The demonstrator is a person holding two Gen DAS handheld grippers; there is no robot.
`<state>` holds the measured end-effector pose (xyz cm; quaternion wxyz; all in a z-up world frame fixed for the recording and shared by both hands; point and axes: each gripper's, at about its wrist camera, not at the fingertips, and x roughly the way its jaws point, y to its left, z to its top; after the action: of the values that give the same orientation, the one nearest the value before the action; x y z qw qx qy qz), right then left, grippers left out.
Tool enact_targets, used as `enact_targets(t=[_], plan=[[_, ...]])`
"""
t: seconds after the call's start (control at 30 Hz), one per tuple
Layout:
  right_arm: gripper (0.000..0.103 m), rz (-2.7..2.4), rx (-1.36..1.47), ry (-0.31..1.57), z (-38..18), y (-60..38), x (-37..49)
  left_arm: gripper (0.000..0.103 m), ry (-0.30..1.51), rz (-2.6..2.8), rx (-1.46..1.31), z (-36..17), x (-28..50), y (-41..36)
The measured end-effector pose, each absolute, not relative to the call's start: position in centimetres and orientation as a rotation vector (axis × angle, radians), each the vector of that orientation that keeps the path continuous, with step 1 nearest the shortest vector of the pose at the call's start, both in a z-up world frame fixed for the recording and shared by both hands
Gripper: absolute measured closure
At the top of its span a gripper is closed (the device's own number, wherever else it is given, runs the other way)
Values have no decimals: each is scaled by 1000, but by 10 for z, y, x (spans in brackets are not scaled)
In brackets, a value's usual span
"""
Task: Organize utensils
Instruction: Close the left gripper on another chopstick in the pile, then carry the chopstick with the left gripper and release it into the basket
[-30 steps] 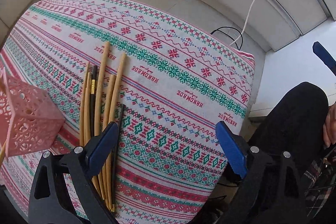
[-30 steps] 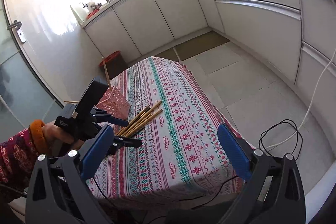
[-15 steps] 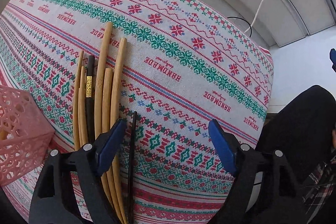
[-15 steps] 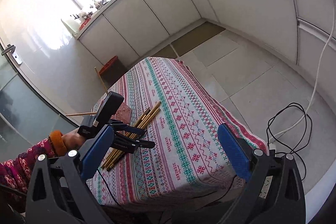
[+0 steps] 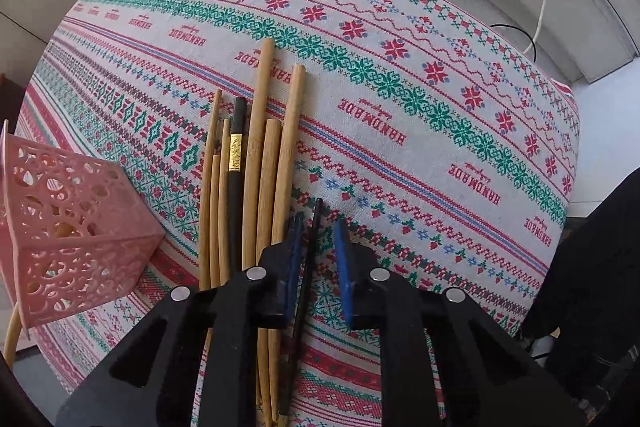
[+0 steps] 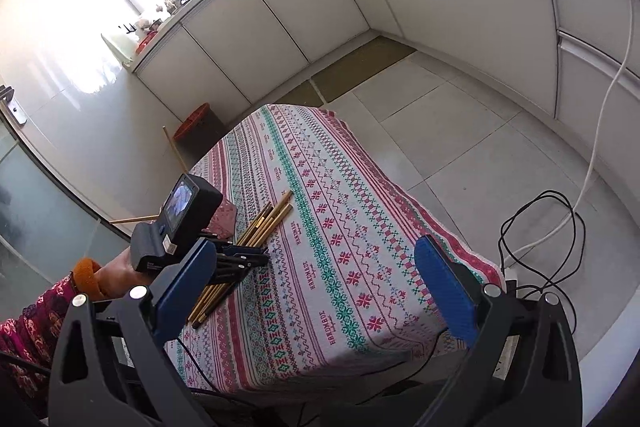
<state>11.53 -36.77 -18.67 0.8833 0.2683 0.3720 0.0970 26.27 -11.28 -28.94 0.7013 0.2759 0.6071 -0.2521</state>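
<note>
Barely started: left gripper (image 5: 316,259) jaws just closed in around the lone black chopstick (image 5: 310,267) on the tablecloth (image 5: 400,107), gap still visible, not clearly pinching. Approx eight more sticks (image 5: 256,187) loose beside pink holder (image 5: 60,227). Right gripper (image 6: 316,291) spread wide, idle

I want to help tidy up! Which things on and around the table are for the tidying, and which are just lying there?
For the tidying:
- thin black chopstick between the left gripper's pads, which have just been closing
- bamboo chopsticks
- black chopstick with gold band
- pink basket

Just lying there:
- patterned tablecloth
- black cable on the floor
- white cord
</note>
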Motion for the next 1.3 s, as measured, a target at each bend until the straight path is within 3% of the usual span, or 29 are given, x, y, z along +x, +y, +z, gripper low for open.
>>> enact_targets(t=[0.1,0.23,0.43,0.53,0.6,0.7,0.97,1.1,1.3], plan=[[7,173,573,803,-191,-370,119,98,1293,-536,618,-287,250,-113],[7,84,575,917,-198,-367,136,100,1206,-504,503,-278,237,-96],[7,24,652,1116,-221,-324,198,100,1012,-509,313,-205,195,-47],[22,18,757,1278,-249,-293,237,100,913,-496,240,-173,167,-22],[46,-5,814,1340,-263,-276,258,100,861,-483,198,-157,151,-8],[60,-34,881,1388,-279,-261,279,100,775,-473,142,-133,129,15],[71,-204,859,1394,-290,-244,310,100,660,-460,78,-102,108,39],[82,-249,797,1426,-296,-234,325,100,619,-448,38,-93,105,49],[85,-251,784,1430,-301,-222,336,100,581,-422,-1,-79,100,61]])
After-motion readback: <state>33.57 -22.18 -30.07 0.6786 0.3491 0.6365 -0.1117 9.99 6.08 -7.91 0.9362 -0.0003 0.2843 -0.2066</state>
